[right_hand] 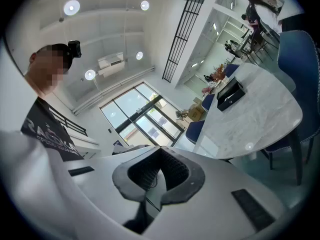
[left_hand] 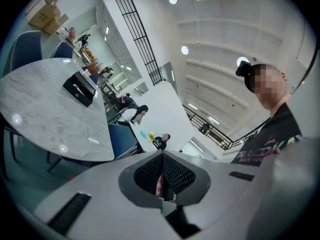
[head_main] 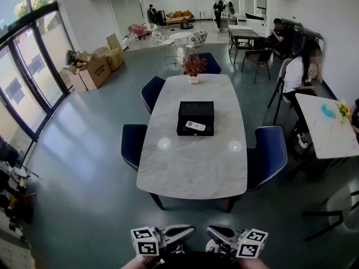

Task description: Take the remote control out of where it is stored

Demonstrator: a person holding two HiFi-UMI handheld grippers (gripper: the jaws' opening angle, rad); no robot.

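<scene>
Head view: approach step, judged; left claw (head_main: 185, 230) and right claw (head_main: 216, 232) both clenched, empty, well short of table (head_main: 190, 170); white remote control (head_main: 196, 126) at near edge of black box (head_main: 196, 110), mid-table; next move: step closer, unclench one claw, reach box.

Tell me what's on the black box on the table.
A white remote control lies on the black box, toward its near edge. Nothing else shows on it. What the remote covers, and the box's inside, cannot be seen.
</scene>
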